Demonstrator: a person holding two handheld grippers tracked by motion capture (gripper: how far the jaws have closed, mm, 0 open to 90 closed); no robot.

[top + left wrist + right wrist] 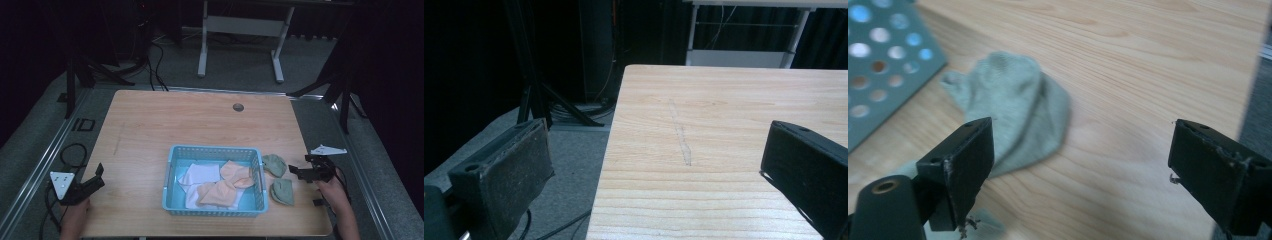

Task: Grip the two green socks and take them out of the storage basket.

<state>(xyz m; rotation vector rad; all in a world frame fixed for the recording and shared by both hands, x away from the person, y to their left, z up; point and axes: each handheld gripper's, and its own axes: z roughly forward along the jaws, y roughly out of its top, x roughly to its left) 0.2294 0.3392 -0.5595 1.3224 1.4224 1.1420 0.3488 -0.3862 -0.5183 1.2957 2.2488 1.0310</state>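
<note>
At 3 o'clock of perforated blue plastic basket (215, 210), two soft, crumpled green knit socks (274, 165) on wood-grain table (150, 125), right gripper (298, 171) gaping wide, empty, left gripper (100, 176) likewise wide.

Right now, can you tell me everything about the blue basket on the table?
The blue basket is a rectangular, plastic-looking tray with low walls full of small holes. It sits flat on the wooden table, toward the near edge and a bit right of the middle. Inside lie white cloths and peach-coloured ones, piled loosely over each other. Two green socks lie just outside its right wall. No jaws touch the basket.
</note>
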